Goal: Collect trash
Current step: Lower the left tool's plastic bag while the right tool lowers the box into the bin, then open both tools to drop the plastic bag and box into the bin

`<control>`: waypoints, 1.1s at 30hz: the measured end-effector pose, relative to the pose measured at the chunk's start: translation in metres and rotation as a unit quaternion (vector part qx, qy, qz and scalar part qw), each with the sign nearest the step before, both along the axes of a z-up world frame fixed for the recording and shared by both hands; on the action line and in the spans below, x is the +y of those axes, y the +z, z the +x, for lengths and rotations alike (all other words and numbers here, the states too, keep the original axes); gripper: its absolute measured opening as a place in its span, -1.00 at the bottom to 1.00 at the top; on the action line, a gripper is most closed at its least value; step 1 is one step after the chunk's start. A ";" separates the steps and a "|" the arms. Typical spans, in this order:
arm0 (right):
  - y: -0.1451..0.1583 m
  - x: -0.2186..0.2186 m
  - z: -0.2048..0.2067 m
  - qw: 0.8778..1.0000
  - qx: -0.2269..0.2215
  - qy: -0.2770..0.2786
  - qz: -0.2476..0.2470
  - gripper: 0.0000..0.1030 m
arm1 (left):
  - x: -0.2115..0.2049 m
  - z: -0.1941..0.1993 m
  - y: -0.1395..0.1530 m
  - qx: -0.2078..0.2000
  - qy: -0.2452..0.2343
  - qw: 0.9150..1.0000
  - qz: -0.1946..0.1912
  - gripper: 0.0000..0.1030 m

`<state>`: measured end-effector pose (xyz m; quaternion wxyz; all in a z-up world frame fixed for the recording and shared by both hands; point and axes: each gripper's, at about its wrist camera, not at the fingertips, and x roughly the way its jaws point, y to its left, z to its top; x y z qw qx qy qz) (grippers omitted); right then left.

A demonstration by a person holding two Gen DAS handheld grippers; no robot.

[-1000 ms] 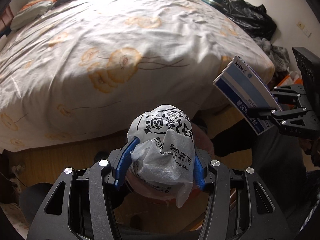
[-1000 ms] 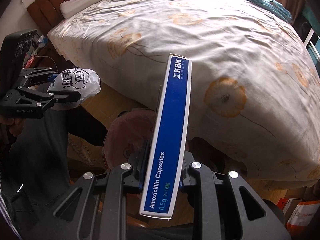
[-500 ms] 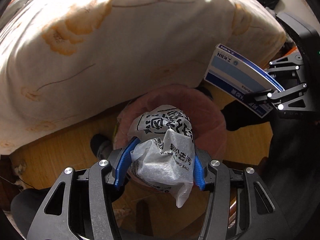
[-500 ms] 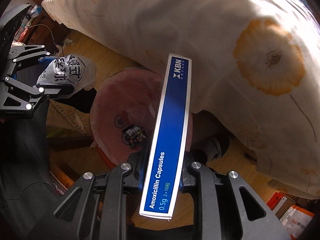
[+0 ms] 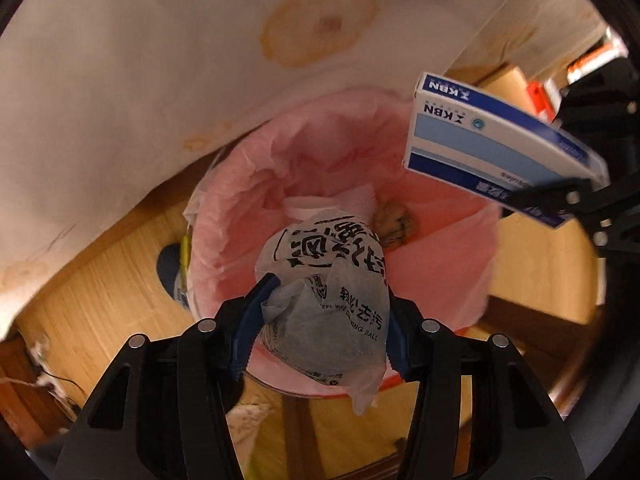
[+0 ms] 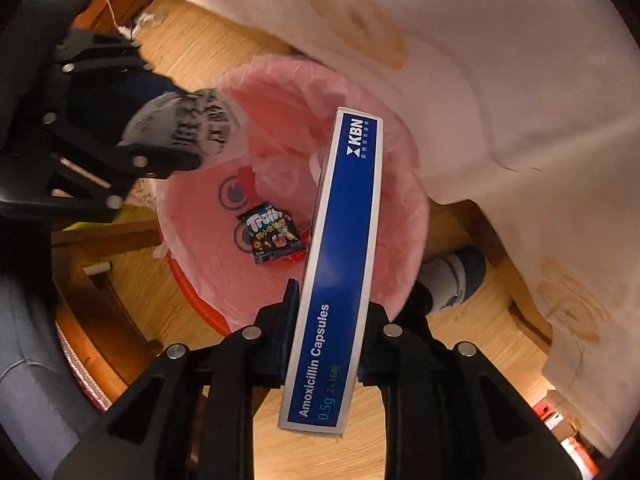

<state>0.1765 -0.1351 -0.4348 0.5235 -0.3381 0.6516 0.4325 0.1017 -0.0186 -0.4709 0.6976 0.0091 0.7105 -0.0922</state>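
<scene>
Both grippers have swung down off the bed: left gripper (image 5: 320, 312) clamps the crumpled plastic bag (image 5: 328, 280), right gripper (image 6: 324, 320) pinches the amoxicillin box (image 6: 340, 264), each poised over the pink-lined trash bin (image 6: 404, 240) for dropping; bin's bottom is mostly blocked, only a candy wrapper (image 6: 272, 236) shows

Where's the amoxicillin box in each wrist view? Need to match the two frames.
Left wrist: amoxicillin box at upper right, clamped in the right gripper, over the bin's rim.
Right wrist: box runs up the centre, from between the fingers.
Shared landmark: the pink-lined bin.
</scene>
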 end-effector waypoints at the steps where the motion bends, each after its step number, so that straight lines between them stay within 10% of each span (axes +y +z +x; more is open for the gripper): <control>1: -0.006 0.002 0.001 1.000 -0.001 0.003 -0.005 -0.57 | 0.000 0.000 -0.008 0.008 0.002 1.000 -0.002 0.01; 10: -0.054 0.001 -0.002 0.999 0.021 0.013 -0.041 -0.57 | 0.013 -0.003 -0.061 0.057 0.026 0.998 -0.028 0.00; 19: -0.067 0.000 -0.006 0.999 0.033 0.015 -0.037 -0.54 | 0.022 0.000 -0.053 0.055 0.036 0.997 -0.038 0.01; 21: -0.068 0.001 -0.004 0.999 0.031 0.010 -0.029 -0.45 | 0.021 0.000 -0.058 0.057 0.038 0.997 -0.037 0.13; 23: -0.067 0.001 -0.002 0.999 0.043 0.003 -0.020 0.89 | 0.023 0.002 -0.057 0.058 0.043 0.997 -0.040 0.73; 33: -0.067 0.000 -0.006 0.999 0.042 0.010 -0.022 0.91 | 0.025 0.000 -0.055 0.055 0.050 0.997 -0.031 0.89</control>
